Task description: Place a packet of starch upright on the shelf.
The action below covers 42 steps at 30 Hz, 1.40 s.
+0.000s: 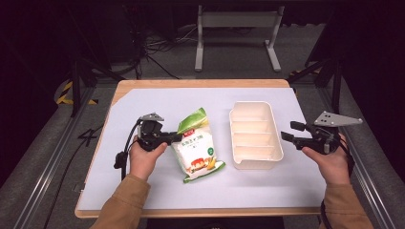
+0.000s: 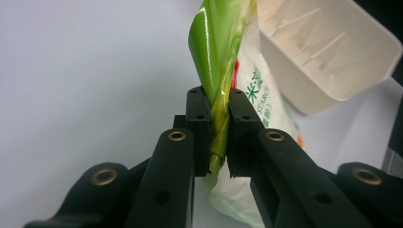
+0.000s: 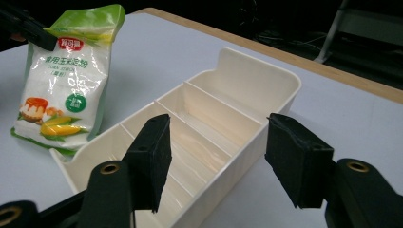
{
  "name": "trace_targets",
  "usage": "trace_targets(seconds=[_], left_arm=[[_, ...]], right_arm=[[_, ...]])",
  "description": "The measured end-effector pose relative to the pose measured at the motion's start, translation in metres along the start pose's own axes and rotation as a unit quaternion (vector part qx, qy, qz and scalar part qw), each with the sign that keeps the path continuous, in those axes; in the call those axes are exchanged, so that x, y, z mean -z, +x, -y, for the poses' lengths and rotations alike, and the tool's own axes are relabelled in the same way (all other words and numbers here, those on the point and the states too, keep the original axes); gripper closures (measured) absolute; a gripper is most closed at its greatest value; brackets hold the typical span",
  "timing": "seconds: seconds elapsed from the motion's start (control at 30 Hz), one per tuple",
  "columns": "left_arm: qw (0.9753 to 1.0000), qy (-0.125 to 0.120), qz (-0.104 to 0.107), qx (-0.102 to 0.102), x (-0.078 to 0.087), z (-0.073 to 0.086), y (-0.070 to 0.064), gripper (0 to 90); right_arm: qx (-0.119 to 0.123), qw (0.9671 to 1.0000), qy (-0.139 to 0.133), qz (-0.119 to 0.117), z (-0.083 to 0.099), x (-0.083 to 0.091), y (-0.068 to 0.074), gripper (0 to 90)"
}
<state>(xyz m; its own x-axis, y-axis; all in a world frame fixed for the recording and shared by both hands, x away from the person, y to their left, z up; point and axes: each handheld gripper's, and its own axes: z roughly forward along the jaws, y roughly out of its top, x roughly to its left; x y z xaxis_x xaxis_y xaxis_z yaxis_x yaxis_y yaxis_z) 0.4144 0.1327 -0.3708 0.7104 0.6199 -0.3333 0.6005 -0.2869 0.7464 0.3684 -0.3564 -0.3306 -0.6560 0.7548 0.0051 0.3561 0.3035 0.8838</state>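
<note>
Pinching starch bag (image 1: pixel 198 145) top corner: left tool (image 1: pixel 175 138); right tool (image 1: pixel 288 132) agape.

dim dark room, grey carpet floor (image 1: pixel 57 143), wooden desk (image 1: pixel 200 83) under a pale sheet (image 1: pixel 157 102), white metal stand (image 1: pixel 237 36) behind, tangled cables (image 1: pixel 160 47), yellow-black tape (image 1: pixel 64 93) at left

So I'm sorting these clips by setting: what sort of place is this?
Likely a lab or recording studio, not a home: a table under a white sheet, metal frame rails beside it, loose cables on a grey floor, dark surroundings.
</note>
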Motion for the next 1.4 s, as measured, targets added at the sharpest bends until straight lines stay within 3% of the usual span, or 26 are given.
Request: trace_targets(seconds=[0.27,0.47,0.53,0.73,0.77,0.83,1.07,1.4], left_arm=[[0.9970,-0.016,-0.012,-0.074,0.024,-0.013,-0.035,83.3],[0.9943,-0.020,-0.018,-0.103,0.035,-0.017,-0.049,83.7],[0.9923,-0.019,-0.018,-0.121,0.039,-0.019,-0.056,83.7],[0.9894,-0.017,0.000,-0.144,0.046,-0.021,-0.070,83.8],[0.9883,-0.017,0.005,-0.152,0.047,-0.022,-0.074,83.8],[0.9868,-0.017,0.013,-0.160,0.048,-0.023,-0.081,83.8],[0.9814,-0.015,0.035,-0.188,0.052,-0.023,-0.101,83.8],[0.9780,-0.015,0.048,-0.202,0.054,-0.019,-0.115,83.8]], right_arm=[[0.029,0.9994,0.000,-0.019,-0.011,-0.002,0.016,41.0],[0.045,0.9985,0.005,-0.033,-0.017,-0.007,0.027,41.0],[0.055,0.9974,0.005,-0.046,-0.021,-0.009,0.035,41.1],[0.072,0.9947,0.003,-0.073,-0.029,-0.013,0.051,41.4],[0.082,0.9928,0.002,-0.087,-0.033,-0.014,0.058,42.6],[0.084,0.9921,0.002,-0.093,-0.034,-0.015,0.060,43.1],[0.113,0.9849,0.002,-0.131,-0.043,-0.020,0.084,44.4],[0.136,0.9731,0.005,-0.186,-0.052,-0.038,0.111,42.5]])
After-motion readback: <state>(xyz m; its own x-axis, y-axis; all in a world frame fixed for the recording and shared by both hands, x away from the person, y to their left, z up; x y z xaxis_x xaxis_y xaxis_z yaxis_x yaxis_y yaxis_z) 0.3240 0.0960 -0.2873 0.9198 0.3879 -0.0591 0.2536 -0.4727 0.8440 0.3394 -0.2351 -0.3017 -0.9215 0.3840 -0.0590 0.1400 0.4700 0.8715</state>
